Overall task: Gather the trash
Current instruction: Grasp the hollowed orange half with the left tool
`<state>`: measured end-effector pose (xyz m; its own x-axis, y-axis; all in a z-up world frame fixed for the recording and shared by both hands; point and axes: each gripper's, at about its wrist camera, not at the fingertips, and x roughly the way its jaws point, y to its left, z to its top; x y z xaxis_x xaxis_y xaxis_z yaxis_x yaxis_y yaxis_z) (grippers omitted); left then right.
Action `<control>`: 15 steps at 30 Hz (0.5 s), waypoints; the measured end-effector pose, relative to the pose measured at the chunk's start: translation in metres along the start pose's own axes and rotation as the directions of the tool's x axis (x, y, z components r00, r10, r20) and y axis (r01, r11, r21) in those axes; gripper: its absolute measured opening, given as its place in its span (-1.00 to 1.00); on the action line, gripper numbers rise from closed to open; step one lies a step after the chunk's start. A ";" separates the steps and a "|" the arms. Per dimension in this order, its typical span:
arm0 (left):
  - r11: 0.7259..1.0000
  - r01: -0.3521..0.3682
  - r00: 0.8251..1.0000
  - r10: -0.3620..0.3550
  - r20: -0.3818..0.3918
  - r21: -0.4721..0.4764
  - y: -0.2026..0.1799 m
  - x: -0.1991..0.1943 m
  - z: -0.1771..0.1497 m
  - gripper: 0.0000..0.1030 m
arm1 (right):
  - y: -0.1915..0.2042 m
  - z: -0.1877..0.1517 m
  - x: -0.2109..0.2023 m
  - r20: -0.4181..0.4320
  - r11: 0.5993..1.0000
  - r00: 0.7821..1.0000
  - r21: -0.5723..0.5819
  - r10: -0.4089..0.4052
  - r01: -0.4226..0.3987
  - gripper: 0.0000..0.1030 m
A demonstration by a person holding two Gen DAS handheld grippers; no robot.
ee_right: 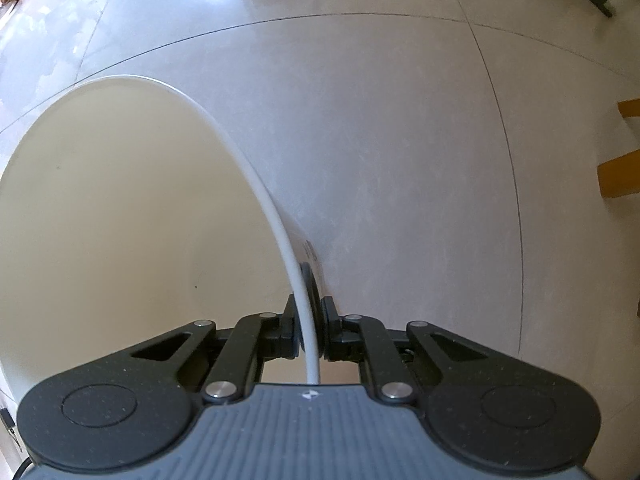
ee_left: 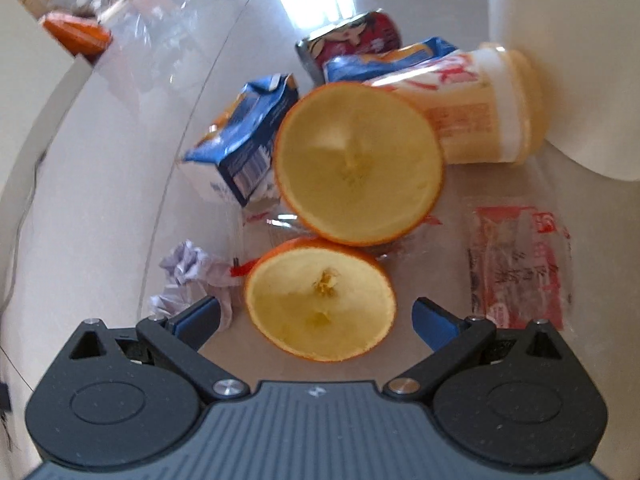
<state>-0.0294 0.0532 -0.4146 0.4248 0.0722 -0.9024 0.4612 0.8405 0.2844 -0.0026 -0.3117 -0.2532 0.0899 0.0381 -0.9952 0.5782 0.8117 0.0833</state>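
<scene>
Trash lies on the grey tiled floor in the left wrist view. A hollow orange peel half (ee_left: 320,300) sits nearest, and a second, larger half (ee_left: 358,164) leans behind it. Around them are a blue carton (ee_left: 248,140), crumpled paper (ee_left: 188,280), a red can (ee_left: 360,40), a blue wrapper (ee_left: 392,60), a pale drink bottle (ee_left: 480,112) on its side and a clear red-printed wrapper (ee_left: 520,268). My left gripper (ee_left: 316,308) is open, its blue fingertips flanking the near peel half without touching it. My right gripper (ee_right: 310,320) is shut on the rim of a white bin (ee_right: 120,200).
The white bin's wall (ee_left: 560,40) rises at the top right of the left wrist view, just behind the bottle. An orange object (ee_left: 76,34) and clear plastic (ee_left: 132,20) lie at the far left. Open floor tiles (ee_right: 400,140) spread beyond the bin; wooden furniture legs (ee_right: 620,172) stand at the right.
</scene>
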 end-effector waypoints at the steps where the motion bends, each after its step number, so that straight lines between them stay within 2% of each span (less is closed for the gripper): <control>1: 1.000 0.000 1.000 0.000 -0.006 -0.006 0.001 0.003 0.001 0.97 | 0.004 -0.004 -0.005 0.004 1.000 1.000 0.000 -0.001 0.001 -0.76; 5: 0.999 0.023 1.000 -0.023 -0.002 -0.024 0.004 0.008 0.006 0.87 | 0.007 -0.003 0.001 0.016 1.000 1.000 -0.009 -0.001 0.001 -0.76; 9: 0.999 0.026 0.999 -0.027 -0.020 -0.034 0.005 0.018 0.013 0.59 | 0.011 -0.006 0.001 0.020 1.000 1.000 -0.025 -0.008 0.008 -0.76; 15: 0.998 0.050 0.998 -0.052 -0.030 -0.049 0.012 0.017 0.014 0.37 | 0.016 -0.010 -0.002 0.033 0.999 0.999 -0.046 -0.026 0.027 -0.76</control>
<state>-0.0054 0.0568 -0.4222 0.3765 0.0448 -0.9254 0.4430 0.8685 0.2223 -0.0017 -0.2934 -0.2504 0.1019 -0.0022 -0.9948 0.5424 0.8384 0.0537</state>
